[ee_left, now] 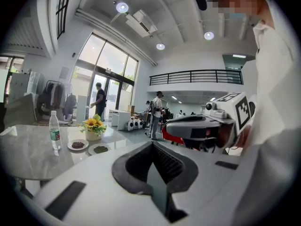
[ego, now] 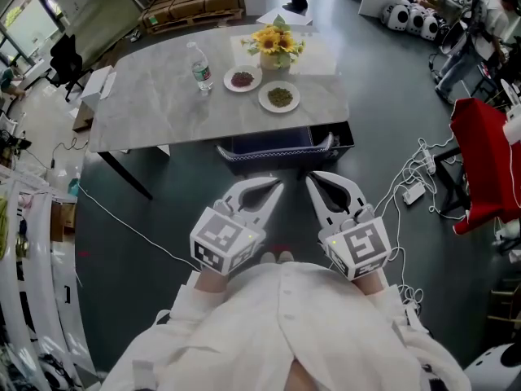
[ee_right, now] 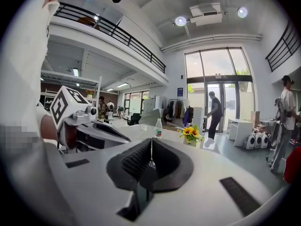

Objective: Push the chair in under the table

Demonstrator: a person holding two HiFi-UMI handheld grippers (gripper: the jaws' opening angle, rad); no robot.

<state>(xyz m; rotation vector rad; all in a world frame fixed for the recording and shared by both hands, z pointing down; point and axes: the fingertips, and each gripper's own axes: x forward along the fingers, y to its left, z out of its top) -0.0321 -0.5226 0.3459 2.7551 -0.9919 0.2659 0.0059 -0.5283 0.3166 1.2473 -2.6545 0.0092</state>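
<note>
White sleeves (ego: 277, 324) sit nearest, and just past them you're holding the left gripper (ego: 264, 194) and right gripper (ego: 321, 187) side by side. Both have their jaws pressed together with nothing in them. Just ahead of the tips is the dark blue chair (ego: 277, 147), mostly tucked under the near edge of the grey marble table (ego: 155, 104), only its near rim poking out. Further back on the tabletop you've got a water bottle (ego: 199, 66), two small plates (ego: 279, 96) and a vase of sunflowers (ego: 277, 43).
</note>
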